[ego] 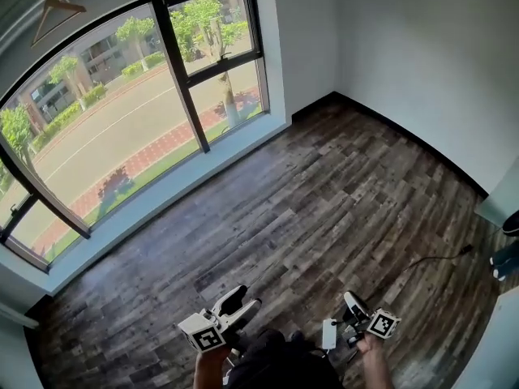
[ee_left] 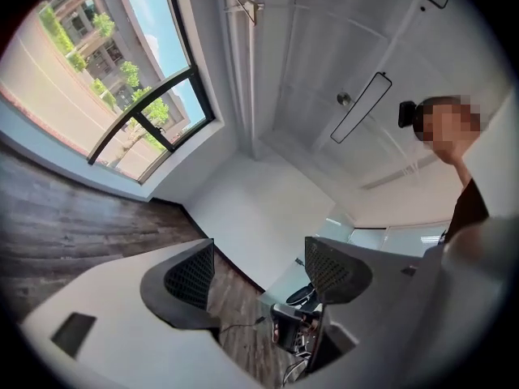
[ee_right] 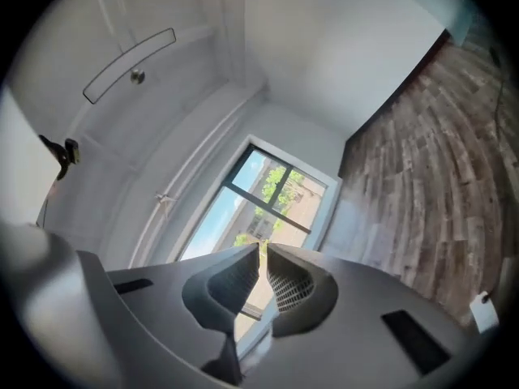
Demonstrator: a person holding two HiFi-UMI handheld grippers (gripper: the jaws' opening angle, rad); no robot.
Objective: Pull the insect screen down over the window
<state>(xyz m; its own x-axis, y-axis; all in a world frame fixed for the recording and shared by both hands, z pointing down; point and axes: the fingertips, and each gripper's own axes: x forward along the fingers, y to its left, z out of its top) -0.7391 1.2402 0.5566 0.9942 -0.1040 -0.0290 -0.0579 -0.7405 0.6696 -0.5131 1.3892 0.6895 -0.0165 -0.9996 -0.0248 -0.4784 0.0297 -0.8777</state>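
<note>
**Both grippers low over bare floor, window well off at 10 o'clock**

From the head view: wood floor (ego: 308, 209) across the whole middle, and white walls (ego: 422, 47) from 12 round to 3 o'clock. A black cable (ego: 434, 258) trails over the boards at 4 o'clock. Dark items at the 3 o'clock edge, too cut off to name. A wooden clothes hanger (ego: 57, 5) hangs at 11 o'clock, just above the window (ego: 122, 128). Only open floorboards between the grippers and the glass.

Black-and-white square patterns on the left marker cube (ego: 203, 333) and the right marker cube (ego: 381, 323); any lettering too small to read.

Window wide and dark-framed, filling 9 to 11 o'clock, with road, trees and buildings showing sharply through the panes. Insect screen itself not made out in any view.

Left gripper (ego: 246, 300) at 7 o'clock and right gripper (ego: 350, 304) at 5 o'clock, each held in a hand at the bottom edge, both well apart from the window.

In the left gripper view: fingers spread wide and empty, with far wall, floor and a dark stand with cables (ee_left: 296, 322) beyond them at 6 o'clock.

In the right gripper view: fingers closed tip to tip on nothing, with the window beyond them at 12 o'clock.
</note>
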